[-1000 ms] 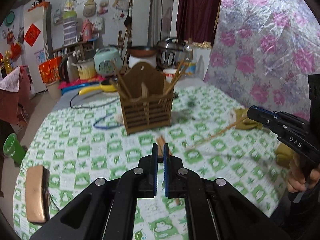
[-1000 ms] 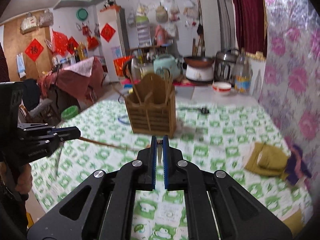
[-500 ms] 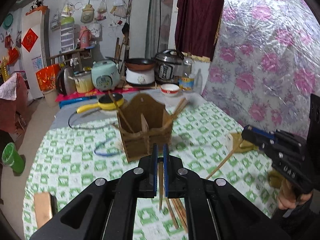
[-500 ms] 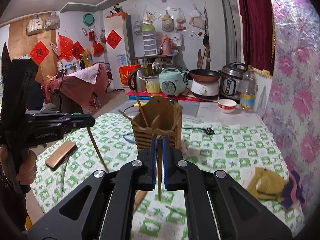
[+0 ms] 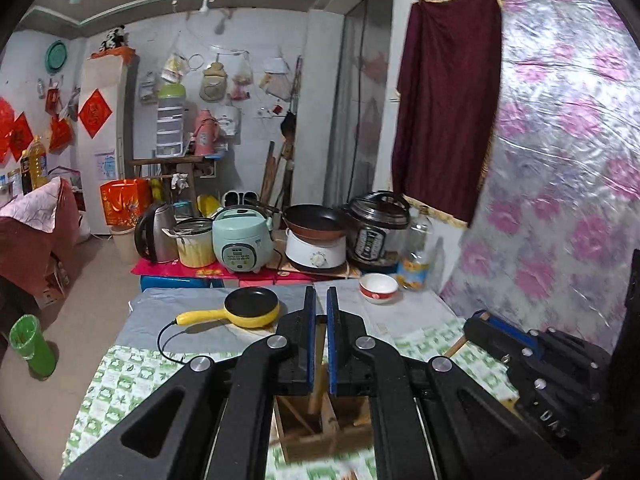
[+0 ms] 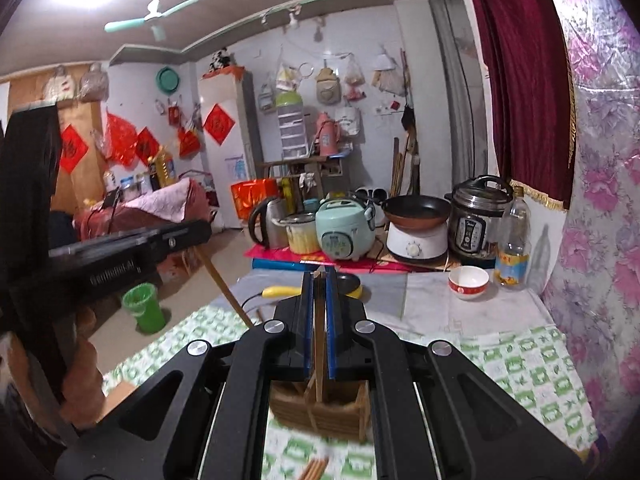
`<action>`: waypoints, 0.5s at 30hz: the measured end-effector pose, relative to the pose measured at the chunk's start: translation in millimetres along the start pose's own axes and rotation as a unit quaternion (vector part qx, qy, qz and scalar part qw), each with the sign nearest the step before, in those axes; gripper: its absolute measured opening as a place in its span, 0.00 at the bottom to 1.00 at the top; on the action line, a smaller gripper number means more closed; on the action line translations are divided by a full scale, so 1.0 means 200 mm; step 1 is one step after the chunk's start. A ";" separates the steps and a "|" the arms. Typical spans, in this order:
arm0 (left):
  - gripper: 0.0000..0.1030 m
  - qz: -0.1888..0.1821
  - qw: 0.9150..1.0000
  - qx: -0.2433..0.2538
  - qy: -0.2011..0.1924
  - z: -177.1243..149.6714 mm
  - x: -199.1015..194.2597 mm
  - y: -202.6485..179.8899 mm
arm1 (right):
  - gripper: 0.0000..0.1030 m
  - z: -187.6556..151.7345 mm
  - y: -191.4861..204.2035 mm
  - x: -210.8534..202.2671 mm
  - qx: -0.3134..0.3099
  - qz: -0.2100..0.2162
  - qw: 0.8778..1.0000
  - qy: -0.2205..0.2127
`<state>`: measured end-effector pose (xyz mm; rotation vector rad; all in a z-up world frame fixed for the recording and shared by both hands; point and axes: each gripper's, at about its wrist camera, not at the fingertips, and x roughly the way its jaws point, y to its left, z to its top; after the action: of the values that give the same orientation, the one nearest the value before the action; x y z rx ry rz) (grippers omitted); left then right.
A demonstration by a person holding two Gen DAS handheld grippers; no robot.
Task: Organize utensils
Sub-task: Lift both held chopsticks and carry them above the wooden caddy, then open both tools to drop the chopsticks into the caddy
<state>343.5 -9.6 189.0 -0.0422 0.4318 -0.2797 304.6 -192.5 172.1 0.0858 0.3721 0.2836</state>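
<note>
Right, both of my hand-held grippers are clenched on a chopstick each. The left hand-held gripper (image 5: 319, 344) pinches one chopstick (image 5: 316, 380) that hangs down out of the pads toward the holder (image 5: 320, 436) right below, at 6 o'clock in the left view. The right hand-held gripper (image 6: 319, 320) grips its chopstick (image 6: 319, 344) the same way, its lower end at the holder's open top.

Handling, as I judge it: thin wooden sticks, light, stiff, smooth enough to swivel in the pads if pinched at one end. The upper third is the best place to grip, so the tip hangs plumb and drops into a compartment. No real breakage risk, but a stick can catch on a divider.

Looks: plain tan wood, slim, straight. The holder is a brown slatted wooden box with inner dividers, standing on the green-and-white checked tabletop (image 6: 532, 364). More loose chopsticks (image 6: 314, 468) lie on the tabletop at 6 o'clock in the right view.
</note>
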 end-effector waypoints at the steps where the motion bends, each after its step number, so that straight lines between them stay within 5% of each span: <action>1: 0.05 0.004 1.000 -0.004 0.002 -0.02 0.04 0.02 | 0.07 0.00 -0.01 0.03 0.001 -0.004 1.000 0.000; 7: 0.09 -0.024 0.996 -0.038 0.075 -0.23 0.30 0.11 | 0.11 -0.16 -0.11 0.28 0.010 -0.015 0.998 0.065; 8: 0.23 -0.022 0.996 -0.034 0.079 -0.25 0.30 0.11 | 0.11 -0.17 -0.12 0.28 0.014 -0.015 0.998 0.067; 9: 0.50 -0.018 0.996 -0.034 0.076 -0.26 0.29 0.12 | 0.11 -0.16 -0.14 0.27 0.019 -0.012 0.998 0.066; 10: 0.61 -0.007 0.997 -0.037 0.066 -0.26 0.25 0.13 | 0.11 -0.16 -0.15 0.25 0.024 -0.009 0.998 0.062; 15: 0.81 0.007 0.999 -0.034 0.039 -0.23 0.08 0.13 | 0.17 -0.12 -0.14 0.12 0.024 -0.011 0.999 0.042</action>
<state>345.6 12.5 138.0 -0.0951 0.5196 -0.2533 323.7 -211.9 137.9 0.1163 0.4626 0.2571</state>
